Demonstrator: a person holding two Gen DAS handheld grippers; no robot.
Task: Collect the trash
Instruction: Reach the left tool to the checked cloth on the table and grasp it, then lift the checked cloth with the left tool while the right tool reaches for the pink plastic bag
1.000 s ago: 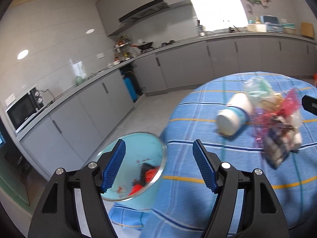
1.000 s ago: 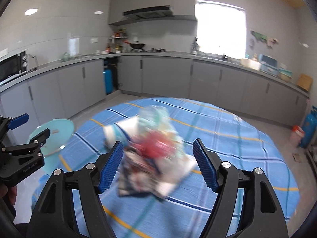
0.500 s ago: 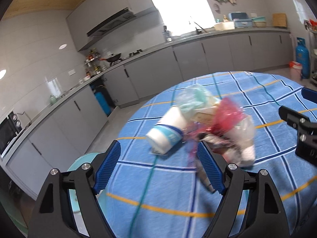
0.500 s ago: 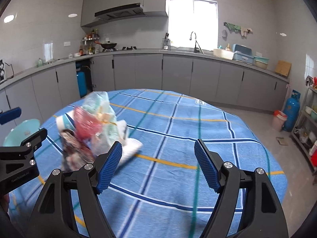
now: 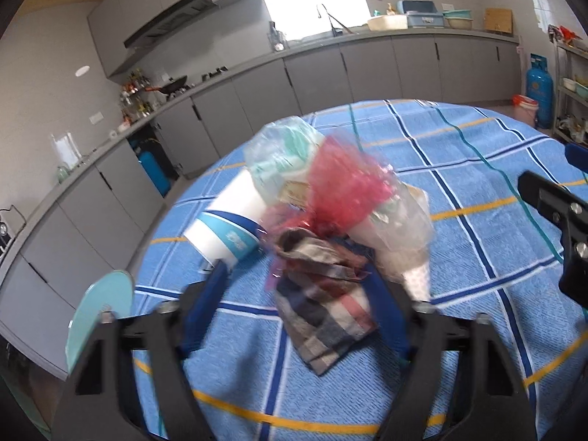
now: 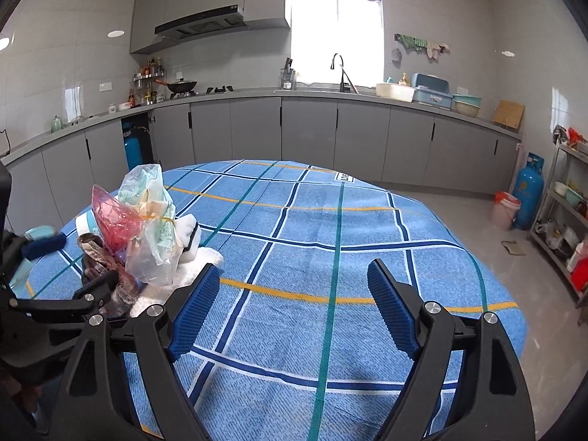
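A heap of trash lies on the round table with the blue checked cloth (image 5: pixel 459 264): a white paper cup with a blue band (image 5: pixel 229 226) on its side, a red plastic bag (image 5: pixel 345 187), clear plastic bags (image 5: pixel 283 154) and a plaid cloth-like wrapper (image 5: pixel 323 294). My left gripper (image 5: pixel 299 308) is open, its fingers either side of the plaid wrapper, not closed on it. My right gripper (image 6: pixel 292 310) is open and empty over bare cloth, to the right of the heap (image 6: pixel 143 228). The left gripper's fingers show in the right wrist view (image 6: pixel 95 286).
A teal bin (image 5: pixel 99 316) stands on the floor beside the table's left edge. Grey kitchen cabinets (image 6: pixel 308 132) run around the room behind. A blue gas cylinder (image 6: pixel 527 194) and a metal shelf rack (image 6: pixel 567 220) stand at the far right.
My left gripper swung from above the bin over to the table and closed in on the trash heap. My right gripper moved right, off the heap, over bare cloth.
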